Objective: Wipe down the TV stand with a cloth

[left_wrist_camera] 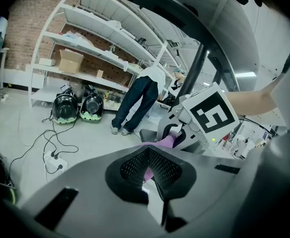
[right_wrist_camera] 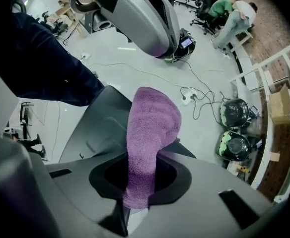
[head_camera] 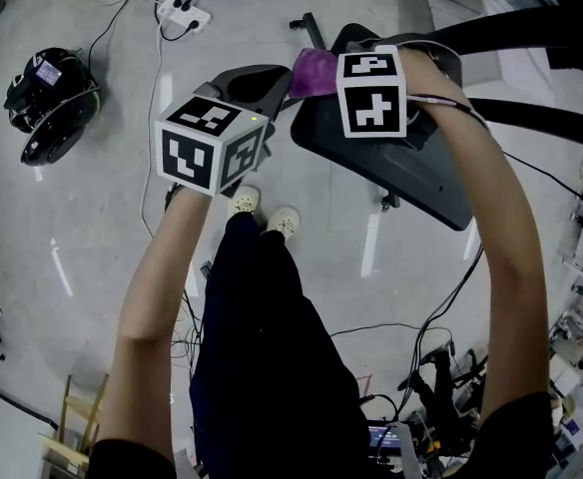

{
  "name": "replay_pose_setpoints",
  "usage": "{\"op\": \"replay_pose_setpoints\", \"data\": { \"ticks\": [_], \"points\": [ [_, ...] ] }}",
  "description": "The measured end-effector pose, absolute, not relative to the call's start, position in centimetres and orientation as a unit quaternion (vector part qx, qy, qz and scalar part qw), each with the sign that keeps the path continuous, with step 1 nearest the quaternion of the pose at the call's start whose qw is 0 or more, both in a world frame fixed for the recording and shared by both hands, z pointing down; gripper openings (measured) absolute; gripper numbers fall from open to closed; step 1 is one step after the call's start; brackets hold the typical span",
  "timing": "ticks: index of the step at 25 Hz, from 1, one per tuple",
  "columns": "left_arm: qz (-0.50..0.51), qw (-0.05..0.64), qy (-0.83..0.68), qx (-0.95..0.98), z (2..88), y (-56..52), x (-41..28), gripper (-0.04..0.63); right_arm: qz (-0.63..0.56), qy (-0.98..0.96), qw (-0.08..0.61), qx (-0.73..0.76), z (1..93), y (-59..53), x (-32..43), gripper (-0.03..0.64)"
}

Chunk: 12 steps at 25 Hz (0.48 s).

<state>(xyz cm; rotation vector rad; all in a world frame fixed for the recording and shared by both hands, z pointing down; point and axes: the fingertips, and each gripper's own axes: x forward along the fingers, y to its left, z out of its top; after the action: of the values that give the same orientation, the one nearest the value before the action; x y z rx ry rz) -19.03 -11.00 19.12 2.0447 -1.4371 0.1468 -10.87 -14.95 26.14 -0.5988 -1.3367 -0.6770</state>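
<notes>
The right gripper (right_wrist_camera: 145, 155) is pressed together on the cloth (right_wrist_camera: 152, 123), which is pinched in the middle of its length. The cloth is purple, with a fine looped pile, and is folded into a thick band. A short tail is left hanging on the near side of the jaws, while the longer part stands out beyond them and ends in a rounded fold.

Just beyond that fold the left gripper (left_wrist_camera: 147, 170) is held, pointed toward the cloth. Its jaws are set slightly apart, and purple is seen through the narrow gap between the ribbed pads. Whether the cloth's end reaches into that gap cannot be told.

Below the cloth a black panel (head_camera: 411, 168) is seen, tilted, with no contact visible between the two. Under the cloth and the panel lies a pale floor (head_camera: 92, 218). On the floor, well apart from the cloth on the left gripper's side, a white power strip (head_camera: 184, 13) lies with dark cables plugged in.
</notes>
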Motion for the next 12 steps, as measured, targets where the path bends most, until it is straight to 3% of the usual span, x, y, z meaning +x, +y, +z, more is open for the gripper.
{"op": "replay_pose_setpoints", "data": {
  "ticks": [12],
  "points": [
    [0.056,0.317,-0.545,0.774,19.3,-10.6,-18.7,0.008,-0.262,-0.546,0.732,-0.313,26.5,-13.8,-8.2,0.087]
  ]
}}
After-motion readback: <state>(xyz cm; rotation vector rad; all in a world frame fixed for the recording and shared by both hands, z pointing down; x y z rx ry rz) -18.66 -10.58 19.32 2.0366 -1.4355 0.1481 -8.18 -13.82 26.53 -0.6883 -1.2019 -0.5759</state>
